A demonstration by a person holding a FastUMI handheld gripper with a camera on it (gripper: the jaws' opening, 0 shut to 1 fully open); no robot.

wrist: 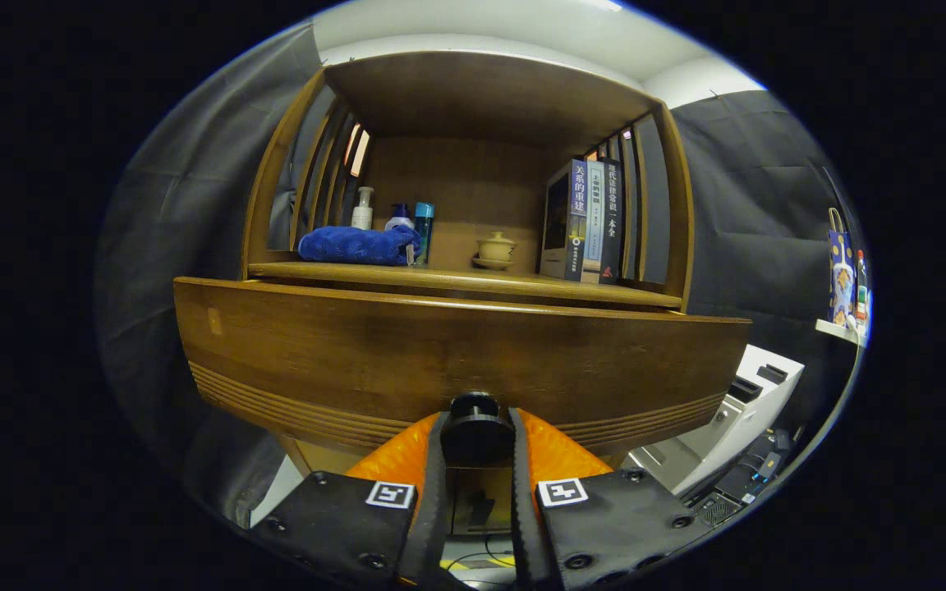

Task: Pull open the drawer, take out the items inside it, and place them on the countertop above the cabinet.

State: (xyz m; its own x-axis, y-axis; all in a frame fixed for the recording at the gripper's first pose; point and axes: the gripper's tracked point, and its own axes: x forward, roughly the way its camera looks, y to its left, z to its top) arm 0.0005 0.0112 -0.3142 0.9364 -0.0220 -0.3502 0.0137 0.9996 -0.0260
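1. Gripper [477,427]: the fingers [433,460] sit one on each side of the round dark knob [475,431] of the drawer front [440,353] and pinch it; both appear to press on its sides.
2. The drawer front is a wide wooden panel with grooved lines along its lower edge, and it stands forward of the cabinet's worktop [456,283]. The inside of the drawer is hidden behind the panel, so its contents cannot be made out.
3. On the worktop, under the wooden hutch [481,90], left part: a folded blue cloth [358,245]. Behind it stand a white pump bottle [364,209], a bottle with a dark blue cap [400,217] and a teal tube [424,230], their lower parts hidden by the cloth.
4. Middle: a small pale lidded cup on a saucer [496,249], standing apart from the cloth.
5. Right part: a row of upright books [588,222] against the slatted side of the hutch.
6. Beyond the cabinet on the right, low down: a white machine [736,410], partly cut off, with dark cables and devices below it, too small to identify.
7. Far right: a small shelf with a blue bag [841,275], distorted and hard to read.
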